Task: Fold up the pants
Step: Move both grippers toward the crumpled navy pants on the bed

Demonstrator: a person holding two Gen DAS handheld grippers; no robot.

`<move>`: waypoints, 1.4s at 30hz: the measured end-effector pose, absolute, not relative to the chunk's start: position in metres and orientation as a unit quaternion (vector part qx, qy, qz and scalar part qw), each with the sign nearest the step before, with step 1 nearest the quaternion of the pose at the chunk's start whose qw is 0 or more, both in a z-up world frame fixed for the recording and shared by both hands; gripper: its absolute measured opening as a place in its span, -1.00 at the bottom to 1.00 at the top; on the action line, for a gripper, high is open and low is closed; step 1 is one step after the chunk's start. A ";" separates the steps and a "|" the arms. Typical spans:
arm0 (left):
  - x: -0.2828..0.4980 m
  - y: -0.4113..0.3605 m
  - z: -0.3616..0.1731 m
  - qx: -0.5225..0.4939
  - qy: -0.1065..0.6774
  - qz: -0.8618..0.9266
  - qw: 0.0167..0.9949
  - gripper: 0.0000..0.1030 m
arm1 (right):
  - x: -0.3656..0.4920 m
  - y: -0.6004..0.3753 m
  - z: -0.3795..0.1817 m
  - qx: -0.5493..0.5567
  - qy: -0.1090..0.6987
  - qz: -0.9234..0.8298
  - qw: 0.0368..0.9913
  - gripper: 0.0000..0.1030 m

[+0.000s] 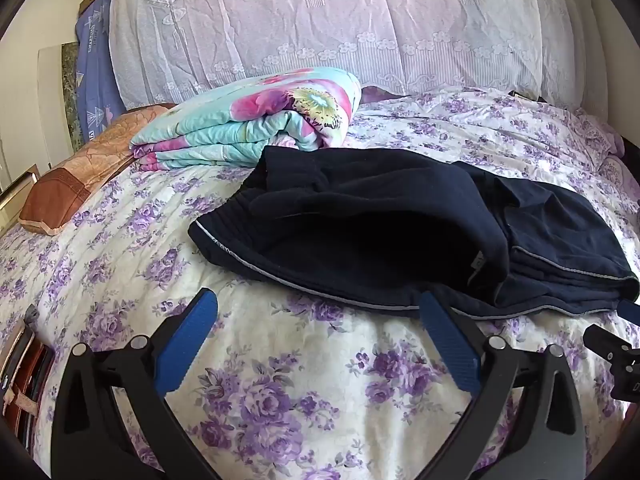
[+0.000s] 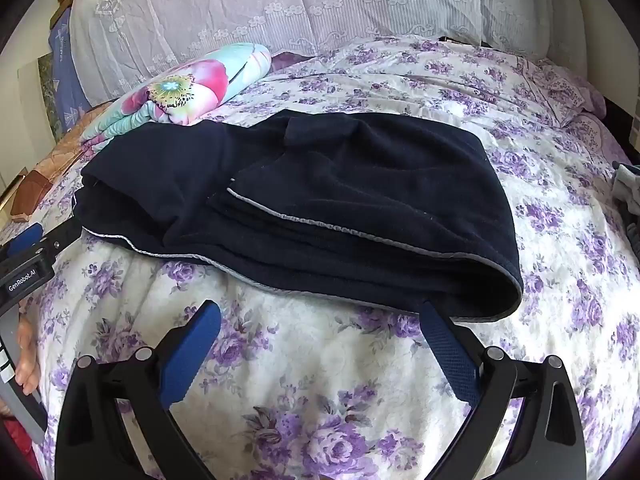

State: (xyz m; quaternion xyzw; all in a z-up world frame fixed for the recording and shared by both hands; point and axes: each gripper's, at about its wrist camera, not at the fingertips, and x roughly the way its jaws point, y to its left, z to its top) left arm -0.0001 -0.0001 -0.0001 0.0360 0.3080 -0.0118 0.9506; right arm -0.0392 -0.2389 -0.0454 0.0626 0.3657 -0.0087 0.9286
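Observation:
Dark navy pants (image 1: 400, 224) with a thin grey piping line lie in a folded heap on the flower-print bed cover (image 1: 280, 380). My left gripper (image 1: 318, 304) stands open just short of their near edge, nothing between its blue pads. In the right wrist view the same pants (image 2: 320, 200) spread across the middle, and my right gripper (image 2: 320, 312) is open at their near hem, its right fingertip (image 2: 430, 312) touching or nearly touching the cloth. The left gripper's tip (image 2: 28, 236) shows at the left edge there, close to the pants' left end.
A folded quilt (image 1: 248, 132) in turquoise and pink lies behind the pants on the left, beside a brown pillow (image 1: 72, 184). A tall lace-covered headboard or pillow stack (image 1: 340, 20) closes the back. More clothing (image 2: 628, 192) sits at the bed's right edge.

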 end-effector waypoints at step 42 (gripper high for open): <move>0.000 0.000 0.000 0.036 0.308 -0.011 0.951 0.91 | -0.038 -0.238 -0.047 0.062 0.372 -0.009 0.926 0.93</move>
